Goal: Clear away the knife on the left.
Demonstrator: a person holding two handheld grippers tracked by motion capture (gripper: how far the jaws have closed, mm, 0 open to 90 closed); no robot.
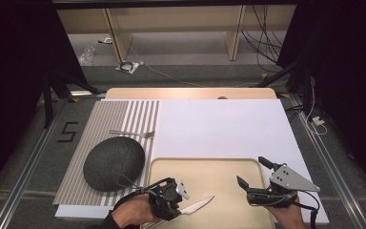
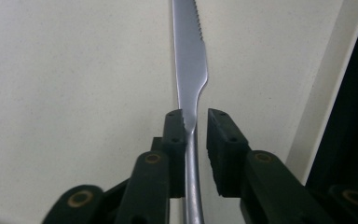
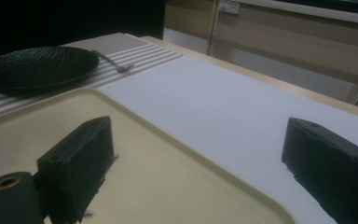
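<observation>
Left gripper view: we see a silver table knife [image 2: 189,60] between narrowly parted jaws over the tray.
Our left gripper [image 2: 196,122] touches the knife with one pad only, near the cream plastic tray's [image 1: 228,167] front edge, so it could slip; our right gripper [image 1: 250,171] gapes empty.

The right gripper [image 3: 200,172] has its jaws spread wide over the cream tray's [image 3: 177,140] rim, nothing between them. Farther back, a black plate [image 3: 37,67] and fork [image 3: 116,64] sit on a striped placemat [image 3: 135,58].
</observation>
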